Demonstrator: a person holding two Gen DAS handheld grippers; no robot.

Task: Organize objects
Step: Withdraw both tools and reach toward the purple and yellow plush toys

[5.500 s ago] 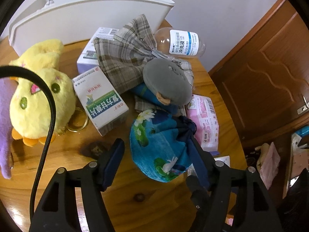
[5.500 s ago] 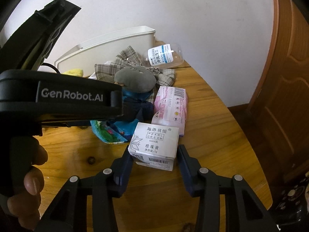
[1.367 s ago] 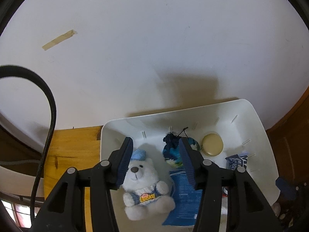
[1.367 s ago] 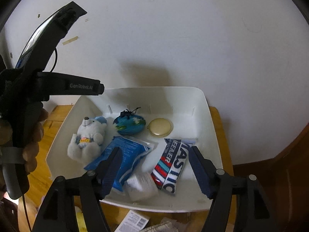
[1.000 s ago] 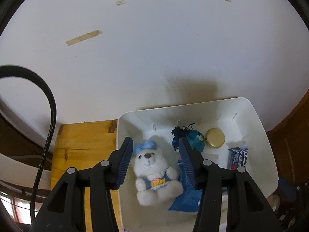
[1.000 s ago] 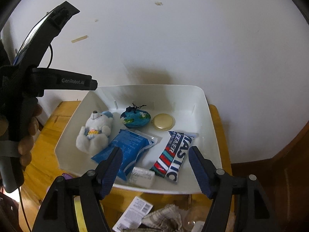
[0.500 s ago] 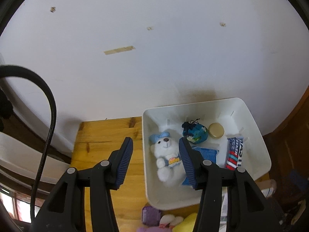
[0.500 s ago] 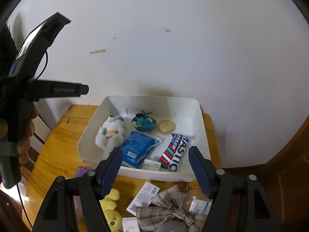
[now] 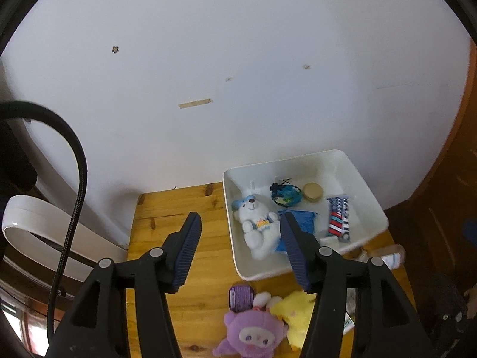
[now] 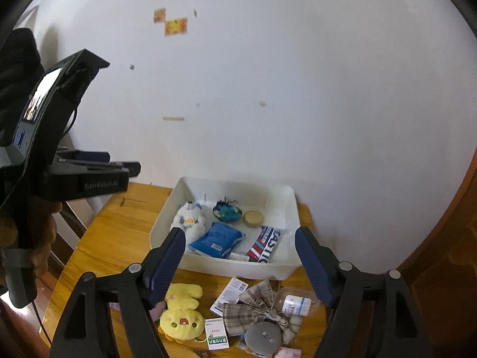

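A white bin (image 9: 328, 164) stands on the wooden table against the wall. In it lie a white teddy bear (image 9: 256, 226), a blue flowered pouch (image 9: 284, 195), a round tin (image 9: 312, 191), a blue packet (image 10: 216, 238), a striped snack bar (image 10: 266, 244) and a small white box (image 10: 238, 256). My left gripper (image 9: 240, 223) hangs open and empty above the bin's left edge. My right gripper (image 10: 240, 235) is open and empty too, held high in front of the bin (image 10: 223, 265).
On the table before the bin lie a yellow plush (image 10: 182, 313), a purple plush (image 9: 250, 334), a plaid bow (image 10: 256, 307), a clear bottle (image 10: 293, 301), a grey round plush (image 10: 263, 335) and a green-and-white box (image 10: 217, 337). Bare wood (image 9: 179, 208) lies left of the bin.
The blue pouch and white box, gripped earlier, now lie in the bin. Both grippers have drawn up and back, so the bin looks smaller and the table items show.
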